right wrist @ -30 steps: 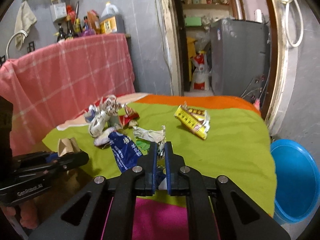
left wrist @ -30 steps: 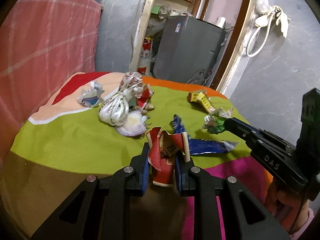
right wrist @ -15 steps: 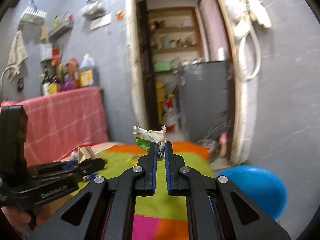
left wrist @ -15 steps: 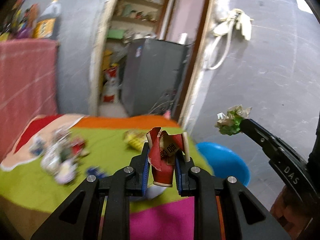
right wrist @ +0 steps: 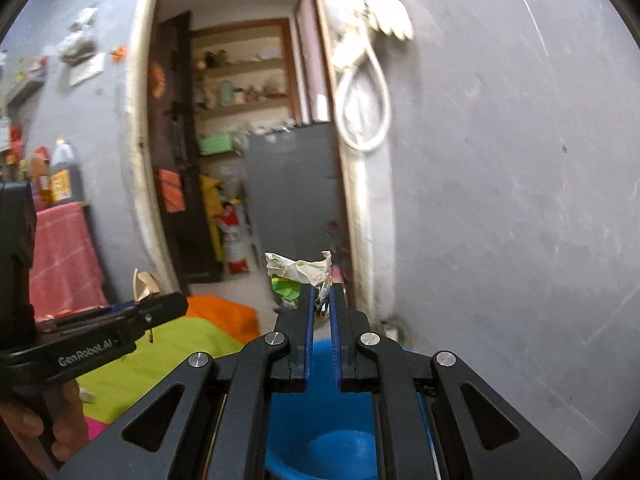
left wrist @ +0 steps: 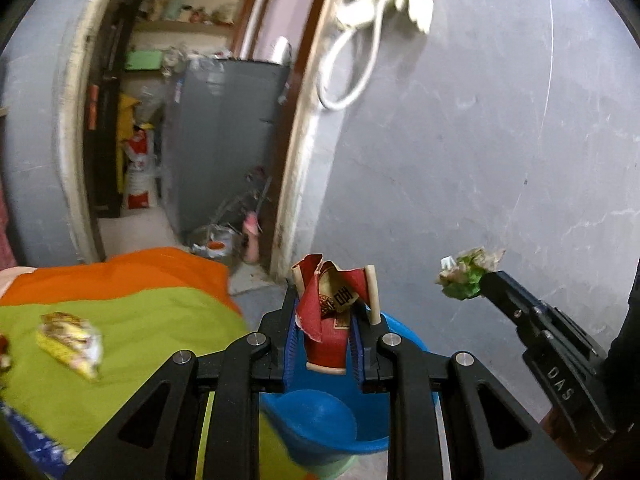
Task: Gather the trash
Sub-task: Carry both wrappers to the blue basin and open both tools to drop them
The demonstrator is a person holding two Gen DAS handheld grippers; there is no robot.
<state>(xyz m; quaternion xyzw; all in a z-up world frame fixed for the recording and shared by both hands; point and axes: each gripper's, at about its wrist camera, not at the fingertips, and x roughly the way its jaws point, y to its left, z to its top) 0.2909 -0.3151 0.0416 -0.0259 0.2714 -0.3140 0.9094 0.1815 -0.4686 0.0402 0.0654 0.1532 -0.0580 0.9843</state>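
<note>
Below both grippers sits the blue basin [right wrist: 320, 452], the likely drop spot. Left gripper [left wrist: 325, 332] clamps the torn red carton [left wrist: 326, 320]; right gripper [right wrist: 319, 312] pinches the crumpled green-and-white wrapper [right wrist: 298, 274], each piece held over it for release.

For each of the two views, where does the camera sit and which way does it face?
Left wrist view: on the left tool, looking along its fingers at the blue basin, the grey wall and a doorway; it grips a red carton scrap; the right tool shows at right.
Right wrist view: on the right tool, facing the same doorway over the basin; it pinches a green-white wrapper; the left tool and a hand show at left.
Shared: basin, doorway, striped cloth, both tools.
</note>
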